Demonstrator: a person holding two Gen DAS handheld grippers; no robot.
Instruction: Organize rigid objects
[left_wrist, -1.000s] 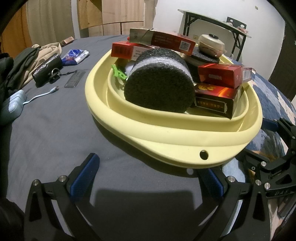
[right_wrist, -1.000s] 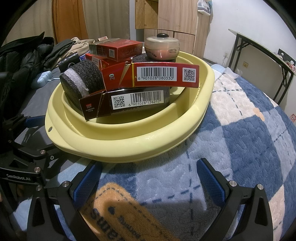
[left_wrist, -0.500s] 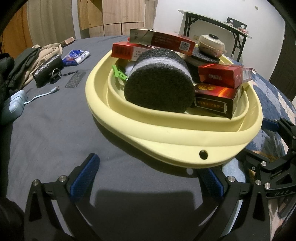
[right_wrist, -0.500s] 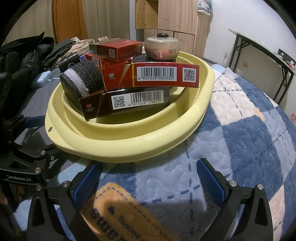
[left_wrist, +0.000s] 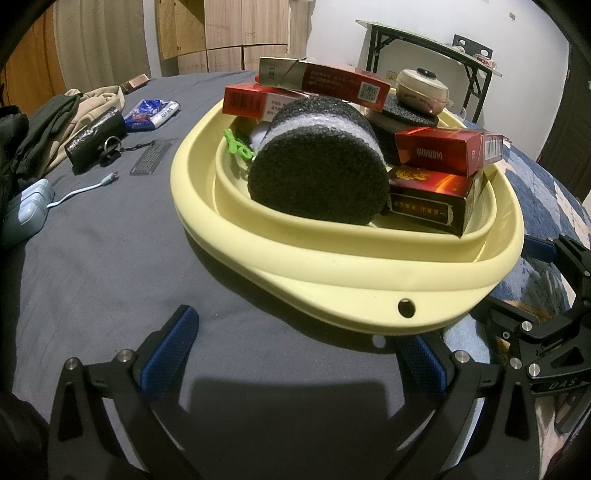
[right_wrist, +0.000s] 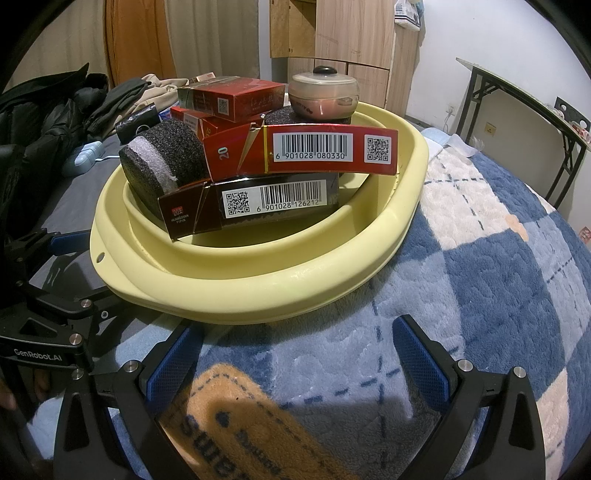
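A pale yellow basin (left_wrist: 332, 273) sits on the bed, partly on a grey sheet (left_wrist: 110, 258) and partly on a blue checked blanket (right_wrist: 498, 295). It is heaped with rigid things: a black foam roll (left_wrist: 317, 177) with a white band lying on its side, red cigarette cartons (right_wrist: 332, 153) stacked crosswise, and a small lidded pot (right_wrist: 324, 94) on top. A green clip (left_wrist: 236, 144) is half hidden behind the roll; the basin floor is mostly covered. The left gripper (left_wrist: 295, 354) and right gripper (right_wrist: 295, 354) rest just short of the rim, both spread wide and empty.
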